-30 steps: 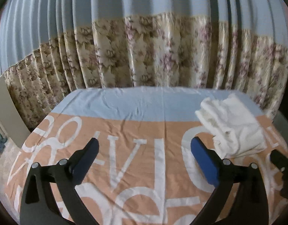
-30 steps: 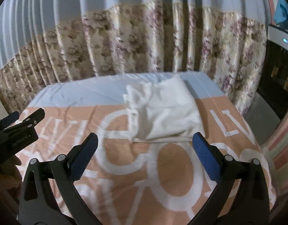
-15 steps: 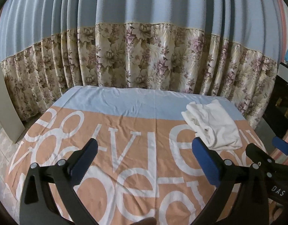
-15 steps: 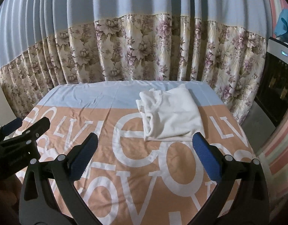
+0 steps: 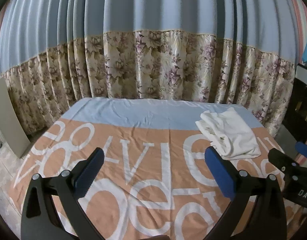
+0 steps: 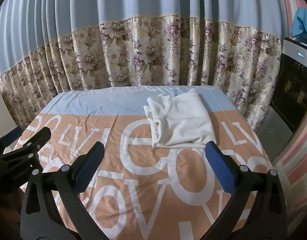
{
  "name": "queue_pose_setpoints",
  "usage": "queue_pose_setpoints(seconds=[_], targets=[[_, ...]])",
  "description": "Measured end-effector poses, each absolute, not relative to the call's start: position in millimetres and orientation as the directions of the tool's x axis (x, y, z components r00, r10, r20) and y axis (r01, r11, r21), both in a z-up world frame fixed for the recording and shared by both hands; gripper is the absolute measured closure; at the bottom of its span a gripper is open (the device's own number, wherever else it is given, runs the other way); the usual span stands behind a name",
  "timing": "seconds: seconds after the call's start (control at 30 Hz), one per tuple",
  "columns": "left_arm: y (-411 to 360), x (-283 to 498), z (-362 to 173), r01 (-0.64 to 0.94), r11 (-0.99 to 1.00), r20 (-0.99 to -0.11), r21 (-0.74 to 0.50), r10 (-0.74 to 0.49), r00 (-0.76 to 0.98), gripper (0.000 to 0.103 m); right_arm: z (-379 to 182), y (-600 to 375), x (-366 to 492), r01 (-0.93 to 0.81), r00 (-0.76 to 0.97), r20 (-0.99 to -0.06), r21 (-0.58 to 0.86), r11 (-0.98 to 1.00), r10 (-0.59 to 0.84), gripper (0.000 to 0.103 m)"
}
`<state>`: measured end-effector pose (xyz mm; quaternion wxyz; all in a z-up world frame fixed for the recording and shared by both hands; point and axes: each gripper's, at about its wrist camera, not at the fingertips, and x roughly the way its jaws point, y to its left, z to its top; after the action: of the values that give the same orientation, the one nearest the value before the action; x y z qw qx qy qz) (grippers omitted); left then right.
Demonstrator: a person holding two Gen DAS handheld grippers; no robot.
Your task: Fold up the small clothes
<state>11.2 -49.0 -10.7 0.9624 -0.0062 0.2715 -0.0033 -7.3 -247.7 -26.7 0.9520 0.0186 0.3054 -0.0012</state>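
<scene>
Garment [image 6: 180, 120] folded on sheet [image 6: 133, 160], claws [image 6: 153, 168] apart.

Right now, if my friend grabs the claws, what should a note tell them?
Left claw: open, empty, above the table.
Right claw: open, empty, just short of the white garment.
The garment lies folded at the table's far right, across the blue and orange of the cloth.
Done: that one looks folded.
Left: I see no other clothes in view, so check nearby for more.

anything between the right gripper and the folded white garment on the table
Nothing: only bare printed tablecloth separates the open right gripper from the white garment, seen in the right wrist view.
</scene>
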Motion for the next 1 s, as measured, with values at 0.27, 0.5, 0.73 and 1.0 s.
queue_pose_setpoints(seconds=[0.27,0.5,0.73,1.0], targets=[[-40.8,11.3,-11.3,-0.016,0.999,-0.532,-0.037,-0.006,0.847,0.002,-27.8,-245.9,-7.3,0.011,0.812,-0.583,0.030,1.000,0.009,0.003],[-38.1,11.5,-14.2,-0.018,0.999,-0.547,-0.045,-0.010,0.837,0.002,-28.5,-244.2,-7.3,0.009,0.809,-0.587,0.031,0.999,0.011,0.003],[-37.4,12.0,-15.6,-0.015,0.999,-0.555,-0.042,-0.011,0.832,0.002,-28.5,-241.8,-8.2,0.013,0.809,-0.588,0.027,1.000,0.005,0.003],[-31.5,12.3,-16.5,-0.013,0.998,-0.558,-0.056,-0.021,0.830,0.002,-26.6,-241.8,-12.0,0.032,0.813,-0.582,0.057,0.998,0.008,0.003]])
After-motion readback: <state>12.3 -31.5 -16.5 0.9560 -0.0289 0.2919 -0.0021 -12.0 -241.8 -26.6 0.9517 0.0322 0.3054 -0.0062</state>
